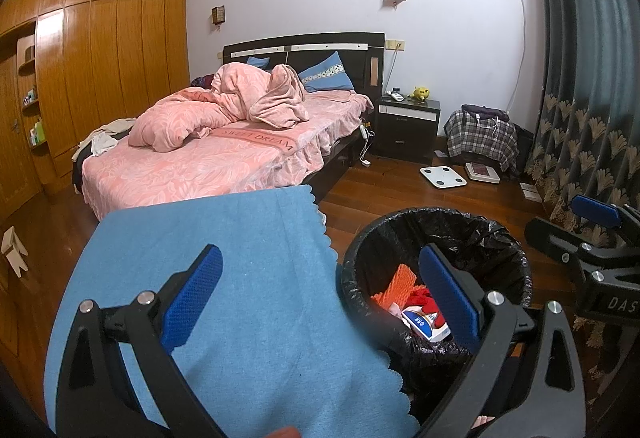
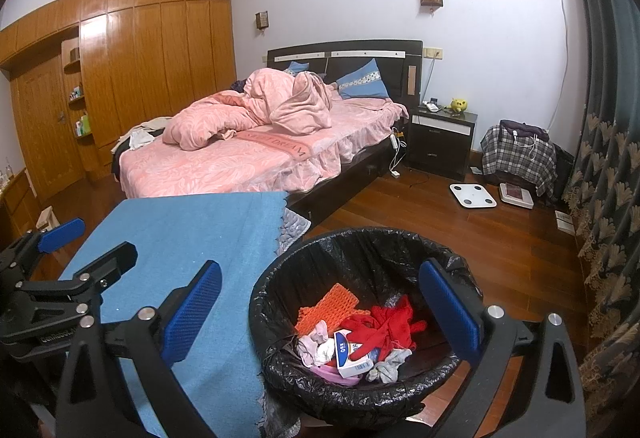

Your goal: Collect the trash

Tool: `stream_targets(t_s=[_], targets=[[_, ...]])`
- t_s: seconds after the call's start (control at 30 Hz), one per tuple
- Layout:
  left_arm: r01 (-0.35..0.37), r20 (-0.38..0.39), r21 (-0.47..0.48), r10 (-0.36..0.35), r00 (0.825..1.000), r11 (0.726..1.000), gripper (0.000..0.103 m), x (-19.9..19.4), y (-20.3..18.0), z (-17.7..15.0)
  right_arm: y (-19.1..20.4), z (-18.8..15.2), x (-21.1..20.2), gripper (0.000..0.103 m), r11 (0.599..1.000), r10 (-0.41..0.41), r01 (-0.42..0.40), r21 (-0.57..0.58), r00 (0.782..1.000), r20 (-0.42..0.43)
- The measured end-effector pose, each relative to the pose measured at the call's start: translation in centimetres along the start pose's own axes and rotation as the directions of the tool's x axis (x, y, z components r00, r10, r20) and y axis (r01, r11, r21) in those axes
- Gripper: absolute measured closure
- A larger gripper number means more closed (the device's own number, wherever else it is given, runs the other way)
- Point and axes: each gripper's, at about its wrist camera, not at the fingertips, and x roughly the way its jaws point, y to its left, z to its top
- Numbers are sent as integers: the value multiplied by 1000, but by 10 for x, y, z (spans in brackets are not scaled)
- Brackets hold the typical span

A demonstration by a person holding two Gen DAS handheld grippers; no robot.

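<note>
Two claws are in view, both spread wide and holding nothing. Left claw (image 1: 320,290) hangs over the near edge of the surface (image 1: 224,238), which is covered by a blue cloth; its left pad is above the cloth, its right pad above the bin. Right claw (image 2: 320,306) is positioned beside it, its right pad over the bin opening and its left pad over the cloth.

Trash bin (image 2: 360,250), round and lined with a black bag, stands on the wooden floor (image 2: 460,234) just beside the surface. Trash lies inside it: an orange foam net (image 2: 328,304) toward the left, red gloves (image 2: 384,326) in the middle, a white and blue carton (image 2: 352,356) below them, and crumpled pale tissues (image 2: 316,344) around the carton.

Beyond the surface stands a bed (image 1: 200,158) with pink bedding. No trash can be made out on the cloth.
</note>
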Motion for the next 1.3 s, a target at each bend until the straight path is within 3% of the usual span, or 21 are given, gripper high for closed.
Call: stream_targets(t_s=[1.0,1.3], targets=[[1,-5,1,-1,1000,1000,7,1,0,2,1,0,0,6,1000,0,0,0,1000,-2],[-8,-18,2,8,1000,1000,7,3,9,-13,2,1,1,6,1000,0,0,-1,1000,-2]])
